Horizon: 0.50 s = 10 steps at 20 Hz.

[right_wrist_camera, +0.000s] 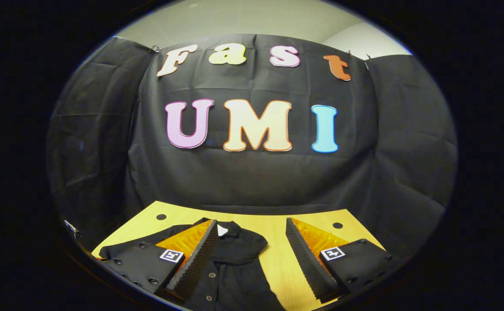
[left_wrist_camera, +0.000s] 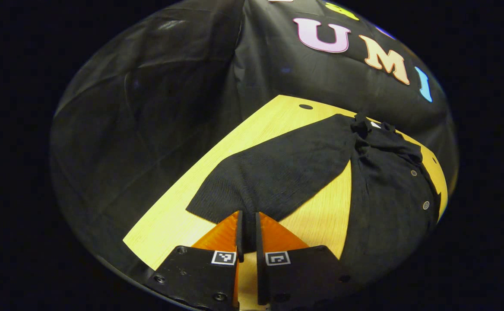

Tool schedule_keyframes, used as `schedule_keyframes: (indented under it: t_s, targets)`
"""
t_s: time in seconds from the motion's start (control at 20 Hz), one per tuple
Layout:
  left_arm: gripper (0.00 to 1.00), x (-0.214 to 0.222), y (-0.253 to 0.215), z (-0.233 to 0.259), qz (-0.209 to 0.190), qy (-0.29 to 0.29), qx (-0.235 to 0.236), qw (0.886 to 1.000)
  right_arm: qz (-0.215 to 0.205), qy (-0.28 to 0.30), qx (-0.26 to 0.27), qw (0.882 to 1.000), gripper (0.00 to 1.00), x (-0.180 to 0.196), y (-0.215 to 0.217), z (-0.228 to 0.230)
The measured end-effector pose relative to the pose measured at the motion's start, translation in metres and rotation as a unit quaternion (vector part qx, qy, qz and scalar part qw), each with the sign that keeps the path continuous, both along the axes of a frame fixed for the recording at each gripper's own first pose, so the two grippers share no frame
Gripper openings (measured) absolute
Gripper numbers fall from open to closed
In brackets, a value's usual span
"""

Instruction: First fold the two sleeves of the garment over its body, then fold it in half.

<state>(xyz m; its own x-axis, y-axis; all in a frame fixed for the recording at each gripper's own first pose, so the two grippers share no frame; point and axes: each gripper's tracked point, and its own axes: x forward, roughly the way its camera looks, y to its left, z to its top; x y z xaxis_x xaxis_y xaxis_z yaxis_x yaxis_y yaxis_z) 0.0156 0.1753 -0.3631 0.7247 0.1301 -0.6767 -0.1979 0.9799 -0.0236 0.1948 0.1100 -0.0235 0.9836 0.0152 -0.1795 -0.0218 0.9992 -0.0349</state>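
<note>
Both grippers differing: left gripper is pinching the sleeve hem, hiding it, right gripper is gaping wide over the shirt, whose neck tag is unreadable.

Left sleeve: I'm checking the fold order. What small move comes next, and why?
Probably lift the sleeve and carry it toward the buttoned body. The left gripper looks nearly closed on the cuff, while the sleeve lies spread flat on the table.

The garment runs off the right gripper view's lower edge (hem unseen); its left sleeve hides behind a finger.
</note>
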Motion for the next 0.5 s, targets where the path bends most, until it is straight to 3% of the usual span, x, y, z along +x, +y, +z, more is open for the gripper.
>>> schedule_keyframes:
  t_s: [0.5]
  targets:
    - [0.0, 0.003, 0.0, -0.002, -0.012, 0.005, -0.015, 1.0, -0.052, -0.011, 0.022, 0.998, 0.98, -0.05, -0.057, 0.005]
